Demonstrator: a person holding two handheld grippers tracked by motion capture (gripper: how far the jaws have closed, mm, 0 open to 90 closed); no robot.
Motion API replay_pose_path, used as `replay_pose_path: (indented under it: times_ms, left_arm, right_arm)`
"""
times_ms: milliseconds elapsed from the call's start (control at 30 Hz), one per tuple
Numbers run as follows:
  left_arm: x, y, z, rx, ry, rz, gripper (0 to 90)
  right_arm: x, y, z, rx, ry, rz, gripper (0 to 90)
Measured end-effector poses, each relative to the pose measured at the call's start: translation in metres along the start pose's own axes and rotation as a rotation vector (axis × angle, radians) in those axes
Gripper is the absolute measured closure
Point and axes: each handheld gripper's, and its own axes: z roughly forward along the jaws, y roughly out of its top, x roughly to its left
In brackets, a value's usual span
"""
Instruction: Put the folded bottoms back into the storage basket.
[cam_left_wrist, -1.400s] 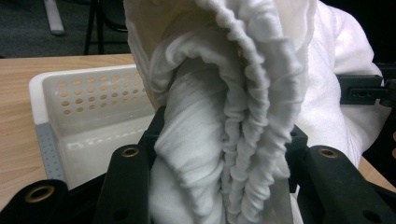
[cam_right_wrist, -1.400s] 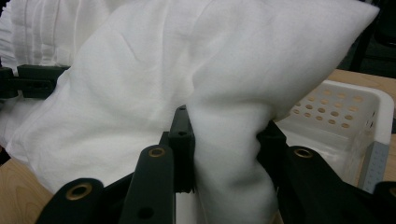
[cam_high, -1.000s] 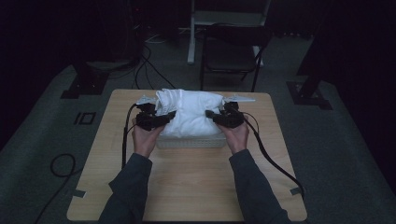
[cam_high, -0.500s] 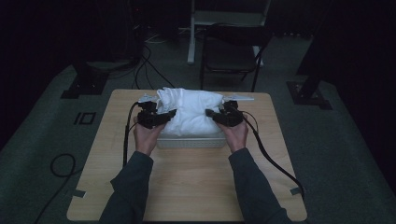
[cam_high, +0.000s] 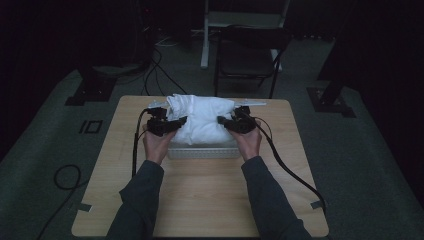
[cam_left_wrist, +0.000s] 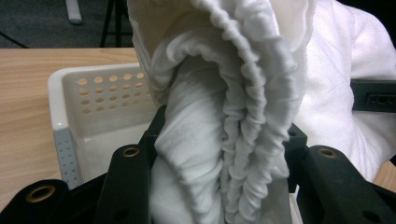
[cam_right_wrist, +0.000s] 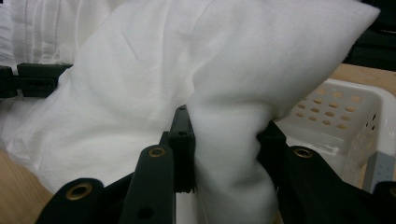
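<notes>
On a wooden table (cam_high: 200, 200), a bundle of white cloth (cam_high: 202, 120) sits heaped in a white perforated basket (cam_high: 202, 151). At its nine o'clock the left gripper (cam_high: 172, 125) pinches a gathered fold; at three o'clock the right gripper (cam_high: 225, 122) clamps another.

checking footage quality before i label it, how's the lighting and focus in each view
High view: dim, the room around the table nearly black, the white cloth the brightest patch, slightly soft. Left gripper view: well lit, cloth folds and white basket sharp, black jaws soft at the bottom edge. Right gripper view: bright, the cloth close to washed out with little texture, the basket a bit soft.
</notes>
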Motion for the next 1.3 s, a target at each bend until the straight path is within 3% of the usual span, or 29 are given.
replay_pose_path:
  times_ms: [1300]
  left_arm:
    - [0.01,-0.007,0.028,0.057,0.059,-0.022,53.2]
  right_arm:
    - [-0.011,-0.007,0.027,0.063,-0.047,0.021,67.4]
